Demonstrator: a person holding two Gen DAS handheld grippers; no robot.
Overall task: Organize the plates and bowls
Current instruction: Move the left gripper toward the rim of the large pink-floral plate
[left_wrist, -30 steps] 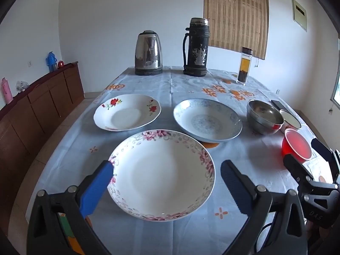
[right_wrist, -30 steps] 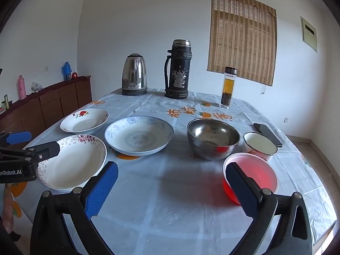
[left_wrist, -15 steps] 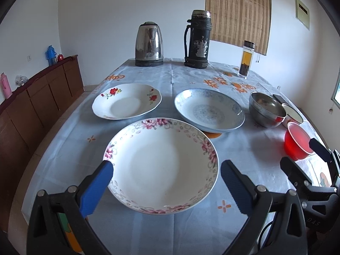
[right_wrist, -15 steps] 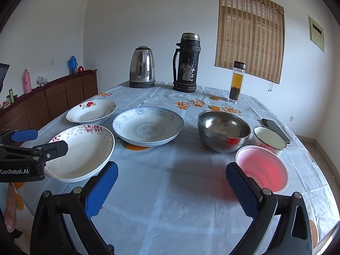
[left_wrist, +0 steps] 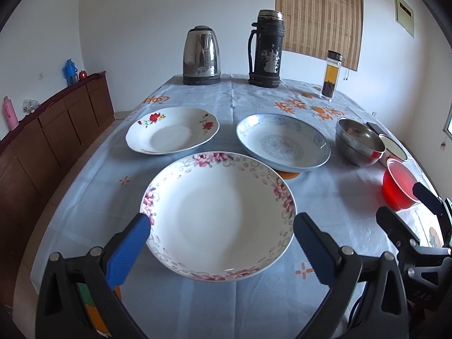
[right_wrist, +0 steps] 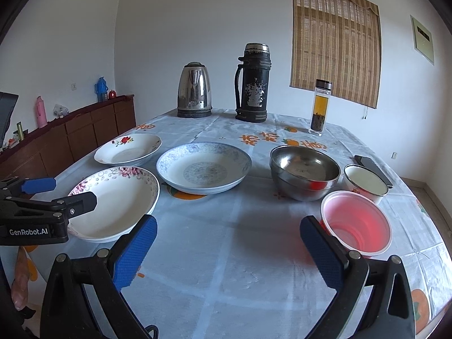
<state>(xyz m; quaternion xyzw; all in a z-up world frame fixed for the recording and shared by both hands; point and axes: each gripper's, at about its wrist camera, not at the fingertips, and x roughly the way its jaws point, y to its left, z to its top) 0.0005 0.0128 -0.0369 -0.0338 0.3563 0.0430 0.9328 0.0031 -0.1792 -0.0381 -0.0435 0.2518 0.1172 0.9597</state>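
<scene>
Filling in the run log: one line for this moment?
left gripper: open, at pink-flowered plate | right gripper: open, beside red plastic bowl | nothing stacked

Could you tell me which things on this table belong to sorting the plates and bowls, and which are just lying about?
For the job:
pink-flowered plate
red-flowered plate
blue-patterned plate
steel bowl
red plastic bowl
small white enamel bowl

Lying about:
electric kettle
black thermos
tea bottle
phone
</scene>
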